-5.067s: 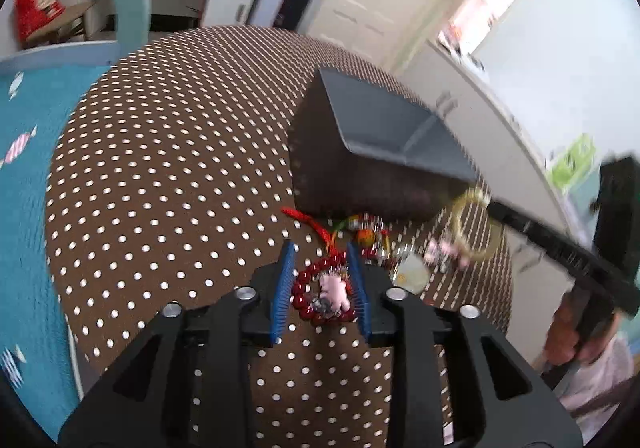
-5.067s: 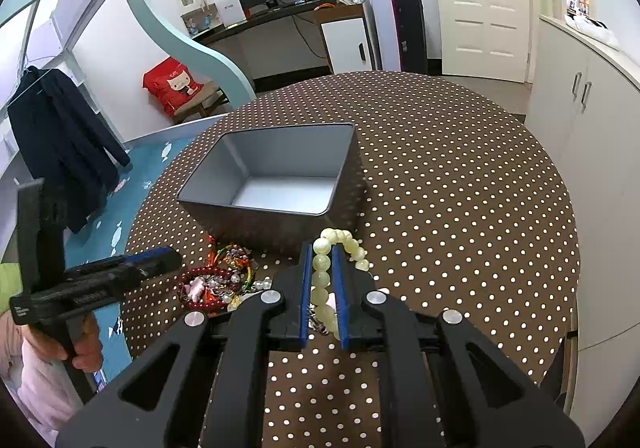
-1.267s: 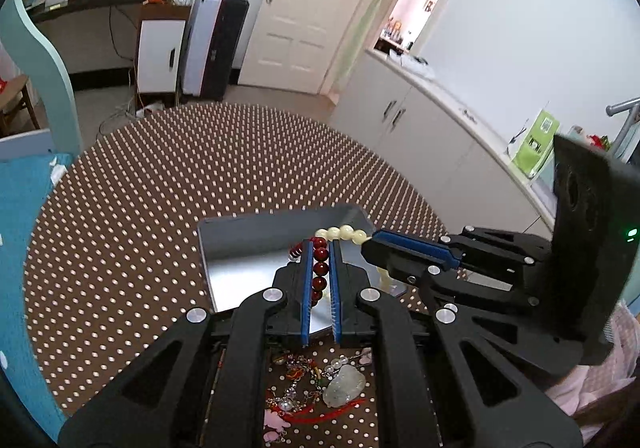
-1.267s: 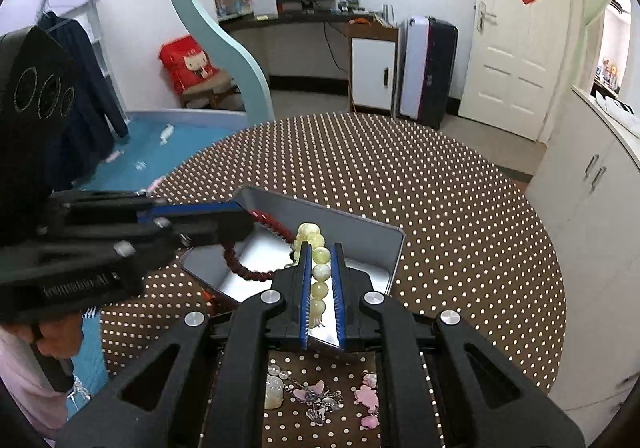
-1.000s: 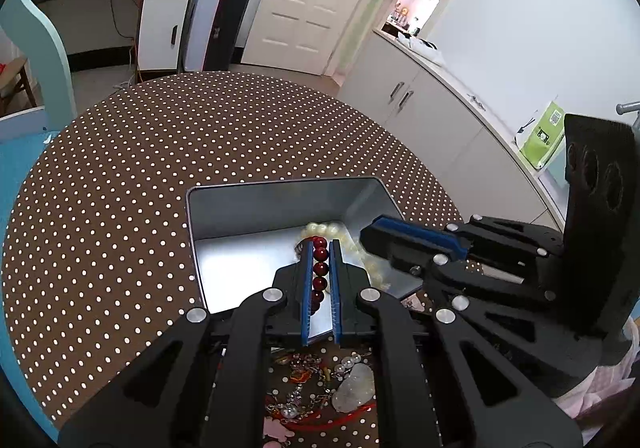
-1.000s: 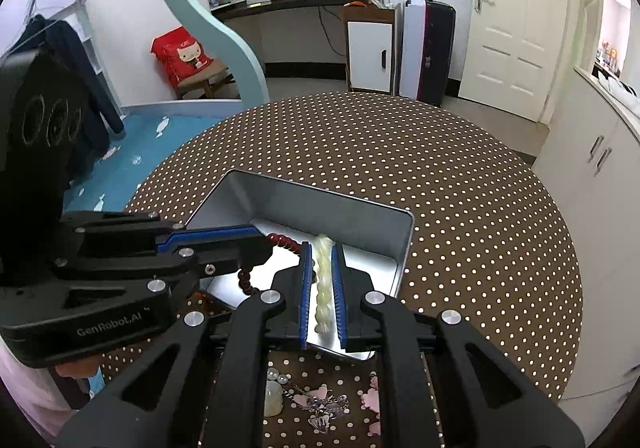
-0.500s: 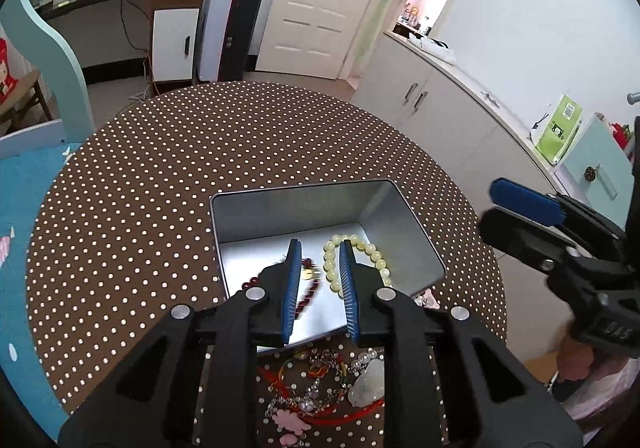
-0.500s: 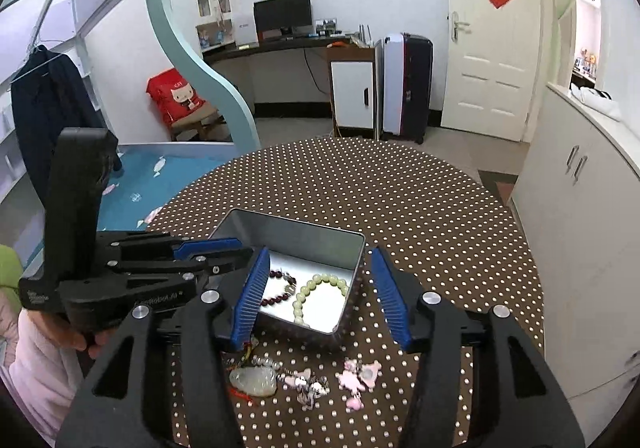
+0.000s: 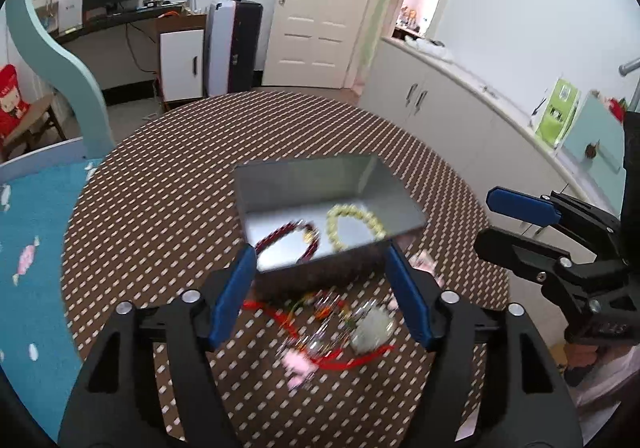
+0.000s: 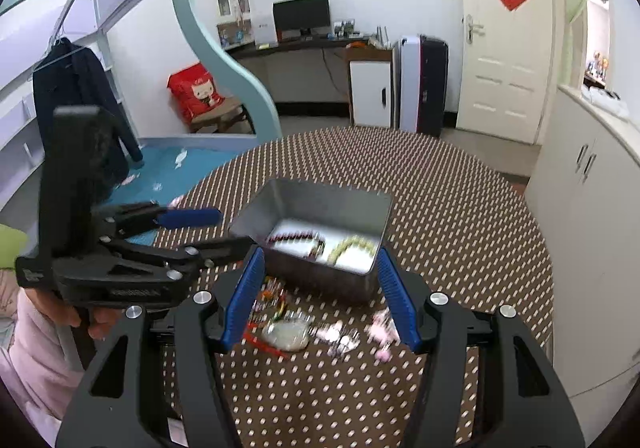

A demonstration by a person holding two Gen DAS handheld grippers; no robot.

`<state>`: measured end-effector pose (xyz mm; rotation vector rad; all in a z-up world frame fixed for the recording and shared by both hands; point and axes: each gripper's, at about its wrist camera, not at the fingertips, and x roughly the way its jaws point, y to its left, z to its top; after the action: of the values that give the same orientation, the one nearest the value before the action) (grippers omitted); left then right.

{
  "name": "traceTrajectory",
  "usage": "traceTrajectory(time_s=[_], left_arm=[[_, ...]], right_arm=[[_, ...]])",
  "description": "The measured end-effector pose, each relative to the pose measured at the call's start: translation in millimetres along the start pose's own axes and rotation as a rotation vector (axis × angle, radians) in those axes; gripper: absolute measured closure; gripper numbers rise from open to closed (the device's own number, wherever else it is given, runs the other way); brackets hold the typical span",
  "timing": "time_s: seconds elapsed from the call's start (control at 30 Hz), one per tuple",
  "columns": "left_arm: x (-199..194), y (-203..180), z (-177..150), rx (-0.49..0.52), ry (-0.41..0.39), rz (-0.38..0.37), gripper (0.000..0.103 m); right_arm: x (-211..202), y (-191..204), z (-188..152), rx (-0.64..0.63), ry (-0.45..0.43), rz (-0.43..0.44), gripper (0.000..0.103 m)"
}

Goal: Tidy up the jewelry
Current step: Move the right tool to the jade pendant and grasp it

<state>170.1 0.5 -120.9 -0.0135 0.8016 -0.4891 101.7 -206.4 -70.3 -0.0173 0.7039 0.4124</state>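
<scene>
Bracelets [image 9: 320, 232] in tin [image 9: 304, 176] — left gripper [image 9: 322, 296], right gripper [image 10: 320, 296] spread wide

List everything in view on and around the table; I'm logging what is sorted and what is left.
Metal tin: one, grey, open, mid-table.
Red bead bracelet: one, dark red, inside the tin.
Pale bead bracelet: one, cream-yellow, inside the tin beside the red one.
Loose jewelry pile: several blurred pieces, red, pink and pale, on the cloth in front of the tin.
Tablecloth: one, brown with white dots.
Left gripper: open, empty.
Right gripper: open, empty.
</scene>
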Motion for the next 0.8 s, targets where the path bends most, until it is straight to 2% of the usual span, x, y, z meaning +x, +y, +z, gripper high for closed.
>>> traceTrajectory(time_s=[0.03,0.13,0.27,0.37,0.43,0.53,0.7,0.8], left_arm=[[-2,1,-3,-0.003,0.004,0.006,0.024],[-7,10,-22,-0.017,0.025,0.033,0.017],[-6,20,-47,-0.015,0.051,0.051,0.017],[-3,24,-63,-0.033,0.072,0.033,0.018],[0,21,-70,-0.015,0.081,0.021,0.032],[9,15,-75,0.023,0.109,0.032,0.061],[20,7,-73,0.030,0.116,0.007,0.071],[28,3,-69,0.037,0.132,0.020,0.071]], right_arm=[[4,2,-6,-0.002,0.019,0.006,0.047],[13,9,-19,0.001,0.065,0.027,0.047],[37,19,-40,-0.010,0.151,0.022,0.047],[49,18,-53,0.015,0.200,0.045,0.047],[54,21,-55,0.010,0.215,0.044,0.047],[57,25,-53,0.005,0.221,0.050,0.047],[60,26,-57,0.007,0.225,0.031,0.047],[62,21,-59,0.021,0.230,0.022,0.047]])
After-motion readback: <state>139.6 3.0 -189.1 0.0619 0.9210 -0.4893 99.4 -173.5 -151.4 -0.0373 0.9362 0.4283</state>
